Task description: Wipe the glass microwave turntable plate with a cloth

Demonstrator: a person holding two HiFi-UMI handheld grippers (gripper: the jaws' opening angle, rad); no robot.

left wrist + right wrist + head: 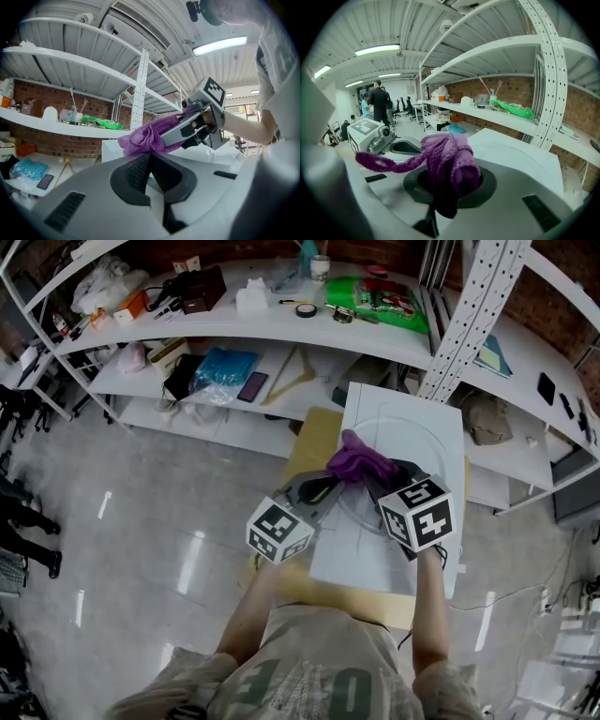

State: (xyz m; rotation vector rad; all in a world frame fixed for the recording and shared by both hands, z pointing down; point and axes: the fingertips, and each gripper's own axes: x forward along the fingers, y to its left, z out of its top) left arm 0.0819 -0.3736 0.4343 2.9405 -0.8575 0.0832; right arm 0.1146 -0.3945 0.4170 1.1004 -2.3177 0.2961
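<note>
Right gripper (pixel 386 482) clamped shut on purple cloth (pixel 361 463) over glass plate (pixel 417 439); left gripper (pixel 323 488) pinches plate rim, 9 o'clock.

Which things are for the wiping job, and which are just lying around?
For the job: purple cloth, glass plate.

Just lying about: green packet, tape roll, phone, blue bag, all on the shelves.

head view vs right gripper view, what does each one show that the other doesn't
Only the head view shows the glass turntable plate and the wearer's shirt. Only the right gripper view shows people standing far back and the ceiling lights. Both show the purple cloth in the right hand-held gripper and the green package on the shelf.
</note>
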